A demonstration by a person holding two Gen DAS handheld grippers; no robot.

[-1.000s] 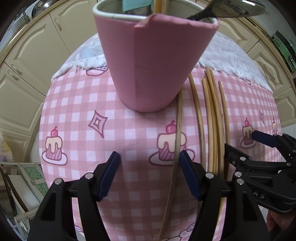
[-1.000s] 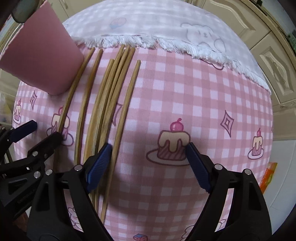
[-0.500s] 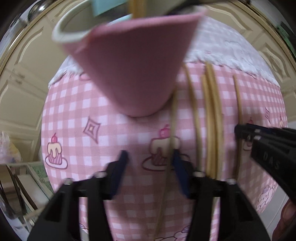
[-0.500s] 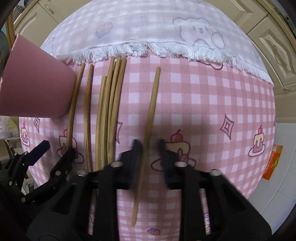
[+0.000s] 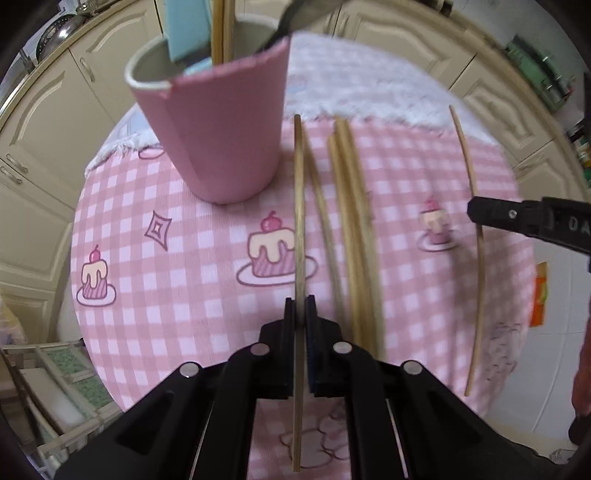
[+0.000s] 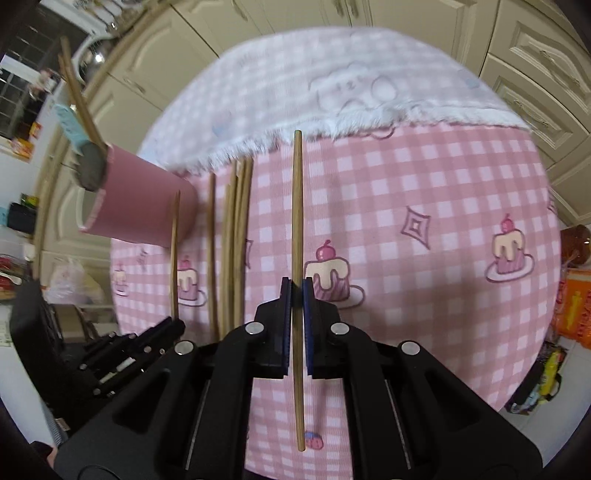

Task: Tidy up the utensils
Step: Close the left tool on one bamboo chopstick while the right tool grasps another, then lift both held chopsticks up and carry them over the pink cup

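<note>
While clamped tight between blue pads, left gripper (image 5: pixel 300 314) with one bamboo chopstick (image 5: pixel 299 229) pinched near its middle, jaws drawn in to the stick's width, stick running straight ahead above the pink gingham cloth (image 5: pixel 177 258); likewise right gripper (image 6: pixel 295 295), closed down on a second chopstick (image 6: pixel 297 221), its far tip reaching toward the white fringe (image 6: pixel 369 123) of the cloth. Just beyond the left gripper, a loose bundle of chopsticks (image 5: pixel 354 229) lying on the cloth, side by side and roughly parallel, beside the held stick; seen also left of centre in the right view (image 6: pixel 234 240). Farther right in the left view, the right gripper's stick (image 5: pixel 476 251), with its black finger (image 5: pixel 517 221) crossing in front. Farther back and left, pink cup (image 5: pixel 218 125) upright on the cloth, already holding chopsticks (image 5: pixel 221 29), a light blue utensil (image 5: pixel 186 27) and a dark-handled utensil (image 5: pixel 284 26). Behind all, cream cabinet doors (image 5: pixel 44 122)
</note>
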